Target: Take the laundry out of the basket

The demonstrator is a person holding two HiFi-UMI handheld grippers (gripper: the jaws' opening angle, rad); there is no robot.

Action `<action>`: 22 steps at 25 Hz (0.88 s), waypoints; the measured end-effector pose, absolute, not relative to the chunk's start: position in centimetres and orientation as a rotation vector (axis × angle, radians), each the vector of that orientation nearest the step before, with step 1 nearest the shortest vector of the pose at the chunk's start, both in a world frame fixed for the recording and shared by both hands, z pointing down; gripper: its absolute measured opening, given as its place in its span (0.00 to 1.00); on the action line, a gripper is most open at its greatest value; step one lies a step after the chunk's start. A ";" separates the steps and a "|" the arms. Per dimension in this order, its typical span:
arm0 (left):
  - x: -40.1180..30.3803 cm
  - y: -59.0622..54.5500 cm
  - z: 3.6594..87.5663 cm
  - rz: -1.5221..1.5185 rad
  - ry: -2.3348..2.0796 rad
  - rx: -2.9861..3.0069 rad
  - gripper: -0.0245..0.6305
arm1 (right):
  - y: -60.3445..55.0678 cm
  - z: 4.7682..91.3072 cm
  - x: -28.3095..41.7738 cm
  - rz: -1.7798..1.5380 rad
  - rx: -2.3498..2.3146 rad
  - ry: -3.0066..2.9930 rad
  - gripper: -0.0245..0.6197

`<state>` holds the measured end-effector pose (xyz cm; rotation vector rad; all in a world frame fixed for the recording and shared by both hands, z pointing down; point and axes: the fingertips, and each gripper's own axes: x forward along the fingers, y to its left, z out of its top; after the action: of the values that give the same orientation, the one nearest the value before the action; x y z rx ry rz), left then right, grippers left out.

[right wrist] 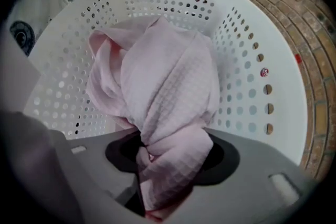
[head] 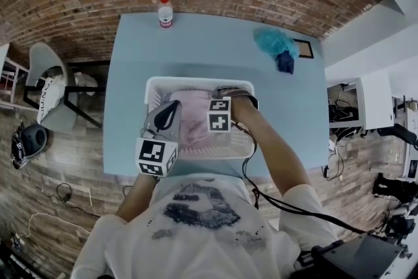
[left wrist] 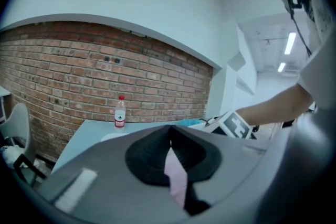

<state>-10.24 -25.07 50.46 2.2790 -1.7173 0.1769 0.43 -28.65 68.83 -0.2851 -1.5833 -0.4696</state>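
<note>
A white perforated laundry basket (head: 196, 80) stands at the near edge of the pale blue table (head: 130, 75). A pink waffle-weave cloth (head: 191, 119) lies bunched inside it. My right gripper (head: 219, 122) points straight down into the basket (right wrist: 247, 60) and is shut on a fold of the pink cloth (right wrist: 168, 76), which bulges out between the pads (right wrist: 220, 157). My left gripper (head: 171, 111) hovers at the basket's near left side, aimed forward, with its jaws together (left wrist: 169, 134). A pink sliver shows in the slit behind its tips.
A water bottle (head: 165, 12) with a red cap stands at the table's far edge by the brick wall. Teal and dark blue cloths (head: 277, 46) lie at the far right beside a small dark frame (head: 304, 49). A chair (head: 52, 88) stands left of the table.
</note>
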 end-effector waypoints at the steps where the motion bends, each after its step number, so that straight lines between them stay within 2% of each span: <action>1: -10.3 -25.1 50.4 0.177 -1.719 2.279 0.02 | -28.6 68.6 0.4 -0.474 -0.282 -1.589 0.41; 22: -10.7 -23.9 49.5 0.197 -1.708 2.315 0.02 | -28.3 64.4 -0.1 -0.522 -0.152 -1.709 0.29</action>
<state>-10.67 -23.88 49.52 2.3148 -1.7082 0.1974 -0.08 -28.27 64.38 -0.1523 -1.7095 -0.5223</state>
